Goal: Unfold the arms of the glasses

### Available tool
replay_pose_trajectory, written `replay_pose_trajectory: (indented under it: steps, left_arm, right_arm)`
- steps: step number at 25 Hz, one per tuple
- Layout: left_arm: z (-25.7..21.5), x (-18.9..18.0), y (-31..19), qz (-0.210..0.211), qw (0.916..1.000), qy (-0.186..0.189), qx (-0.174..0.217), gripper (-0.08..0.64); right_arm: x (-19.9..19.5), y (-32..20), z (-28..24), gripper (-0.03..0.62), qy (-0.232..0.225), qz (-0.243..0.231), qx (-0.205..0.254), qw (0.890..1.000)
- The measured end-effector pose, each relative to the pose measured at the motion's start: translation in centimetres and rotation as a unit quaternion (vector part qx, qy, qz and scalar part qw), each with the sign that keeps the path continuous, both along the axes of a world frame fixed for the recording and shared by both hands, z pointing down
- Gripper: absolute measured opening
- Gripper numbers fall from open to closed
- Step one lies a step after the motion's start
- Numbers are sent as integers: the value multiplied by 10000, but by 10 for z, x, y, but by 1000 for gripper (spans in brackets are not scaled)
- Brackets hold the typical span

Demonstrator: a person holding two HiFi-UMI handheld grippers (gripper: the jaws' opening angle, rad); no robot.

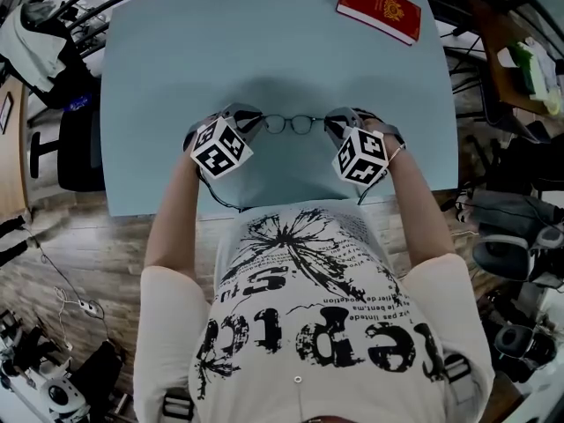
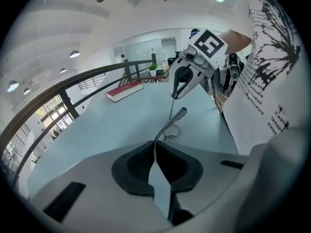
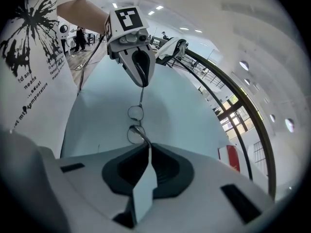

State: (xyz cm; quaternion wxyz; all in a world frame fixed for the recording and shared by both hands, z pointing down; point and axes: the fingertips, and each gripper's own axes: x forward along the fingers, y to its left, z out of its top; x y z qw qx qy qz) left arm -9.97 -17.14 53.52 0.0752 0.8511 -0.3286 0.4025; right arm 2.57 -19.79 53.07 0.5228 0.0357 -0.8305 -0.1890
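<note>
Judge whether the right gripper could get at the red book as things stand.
Probably not. The table up to the red book is bare, but the right gripper is shut on one arm of the glasses and the left gripper on the other; it must let go first.

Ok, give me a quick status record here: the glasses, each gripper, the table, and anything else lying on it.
glasses: stretched between the two grippers over the table, lenses in the middle, one arm running out to each side
left gripper: shut on one arm of the glasses
right gripper: shut on the other arm, close to a lens
table: light blue
red book: closed, at the table's far right corner, well apart from the glasses
</note>
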Motion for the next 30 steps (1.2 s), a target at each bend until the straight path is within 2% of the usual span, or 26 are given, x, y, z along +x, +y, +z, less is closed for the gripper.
replay_pose_trajectory:
  steps: [10,13,17,21,23,25,30]
  left_arm:
    - [-4,3,2,-342,9992,149,142,31]
    - [-3,-1,7,-456,9985,259,143,31]
    - [-3,-6,17,-594,9972,422,136,92]
    - [-4,-10,28,-785,9957,438,204,111]
    - [-11,-12,32,-904,9942,432,396,110]
    - [-29,-14,35,-1020,9910,464,731,110]
    - [-103,-9,38,-1158,9769,865,1573,101]
  right_arm:
    - [-8,4,-7,32,-273,74,188,9994]
    - [-12,5,-11,58,-441,138,192,9987]
    - [-13,12,-11,110,-578,188,62,9981]
    - [-4,20,-8,112,-619,235,20,9978]
    - [-1,21,-13,117,-809,360,32,9961]
    - [0,21,-28,116,-1189,581,25,9912]
    - [4,16,-81,82,-2284,1282,-158,9650]
